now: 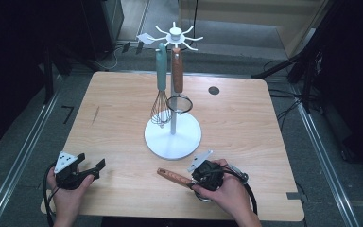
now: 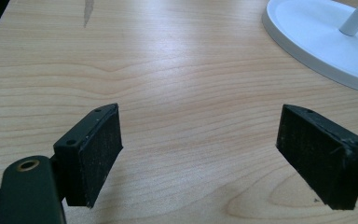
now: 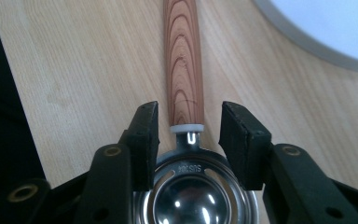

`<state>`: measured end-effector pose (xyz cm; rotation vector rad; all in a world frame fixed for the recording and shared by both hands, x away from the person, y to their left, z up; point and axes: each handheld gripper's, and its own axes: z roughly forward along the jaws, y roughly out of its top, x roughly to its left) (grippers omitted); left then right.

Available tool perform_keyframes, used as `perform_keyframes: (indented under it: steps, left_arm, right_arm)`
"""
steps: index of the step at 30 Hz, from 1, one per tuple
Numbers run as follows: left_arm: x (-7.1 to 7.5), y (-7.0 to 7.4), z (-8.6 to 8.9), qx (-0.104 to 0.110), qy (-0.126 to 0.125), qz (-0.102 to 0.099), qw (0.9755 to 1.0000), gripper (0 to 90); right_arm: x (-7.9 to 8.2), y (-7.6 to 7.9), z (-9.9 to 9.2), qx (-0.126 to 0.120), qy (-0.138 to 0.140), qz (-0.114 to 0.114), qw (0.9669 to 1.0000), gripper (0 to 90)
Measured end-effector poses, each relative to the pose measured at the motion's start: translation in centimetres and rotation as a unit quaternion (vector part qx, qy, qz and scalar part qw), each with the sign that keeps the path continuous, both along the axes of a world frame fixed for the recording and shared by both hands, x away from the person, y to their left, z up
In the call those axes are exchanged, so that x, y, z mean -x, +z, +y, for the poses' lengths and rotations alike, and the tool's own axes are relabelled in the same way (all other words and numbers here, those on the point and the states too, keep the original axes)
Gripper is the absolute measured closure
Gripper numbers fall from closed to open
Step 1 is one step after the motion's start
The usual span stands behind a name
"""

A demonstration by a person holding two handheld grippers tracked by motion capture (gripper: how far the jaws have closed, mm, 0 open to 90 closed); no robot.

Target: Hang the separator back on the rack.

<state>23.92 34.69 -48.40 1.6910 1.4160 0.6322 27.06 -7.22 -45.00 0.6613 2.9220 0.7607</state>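
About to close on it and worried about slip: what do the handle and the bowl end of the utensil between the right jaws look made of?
The handle looks like smooth finished wood, with reddish-brown banded grain. The bowl end looks like polished steel: mirror-like highlights, and a stamped mark, too small to read for sure. The white ring between them may be plastic.
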Motion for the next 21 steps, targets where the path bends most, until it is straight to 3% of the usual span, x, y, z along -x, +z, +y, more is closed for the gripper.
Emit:
perform_keyframes:
  steps: [5,8,14,21]
  left_arm:
    - [0.0,0.0,0.0,-0.001,0.0,0.001,1.0,14.5]
    - [0.0,0.0,-0.1,-0.001,0.0,0.0,1.0,14.5]
    - [0.0,0.0,-0.1,-0.002,0.0,0.0,1.0,14.5]
    - [0.0,0.0,-0.1,-0.003,-0.001,0.002,1.0,14.6]
  right_arm:
    - [-0.3,-0.4,0.9,0.031,0.002,0.022,0.9993,62.5]
    - [-0.5,-0.5,1.4,0.036,-0.002,0.03,0.9989,64.3]
    - [-0.8,-0.7,2.4,0.065,0.001,0.037,0.9972,66.7]
    - [-1.1,-1.0,3.4,0.101,0.011,0.03,0.9944,68.1]
